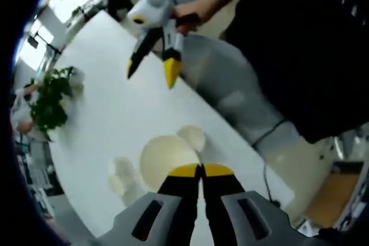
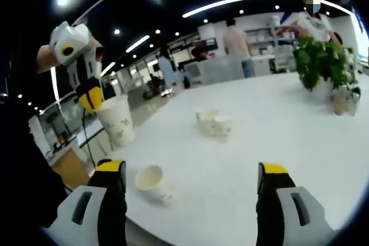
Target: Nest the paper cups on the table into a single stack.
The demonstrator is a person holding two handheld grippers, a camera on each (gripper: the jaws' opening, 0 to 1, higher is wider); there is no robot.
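My left gripper (image 1: pixel 202 170) is shut on the rim of a white paper cup (image 1: pixel 167 159), whose open mouth faces the camera. In the right gripper view that left gripper (image 2: pixel 91 101) holds the leaf-printed cup (image 2: pixel 118 120) upright above the table's left edge. A single cup (image 2: pixel 153 182) lies on its side near my open right gripper (image 2: pixel 190 171), just inside its left jaw. A small cluster of cups (image 2: pixel 213 124) lies mid-table. In the left gripper view the right gripper (image 1: pixel 151 73) hangs open over the table, held by a hand, with the lone cup (image 1: pixel 192 136) and the cluster (image 1: pixel 124 174) below.
The white table (image 2: pixel 288 142) stretches away, with a potted green plant (image 2: pixel 320 61) at its far right and a small bottle (image 2: pixel 340 101) beside it. People stand in the background. The plant (image 1: pixel 49 102) sits at the table's far end. The person's dark clothing (image 1: pixel 311 38) is to the right.
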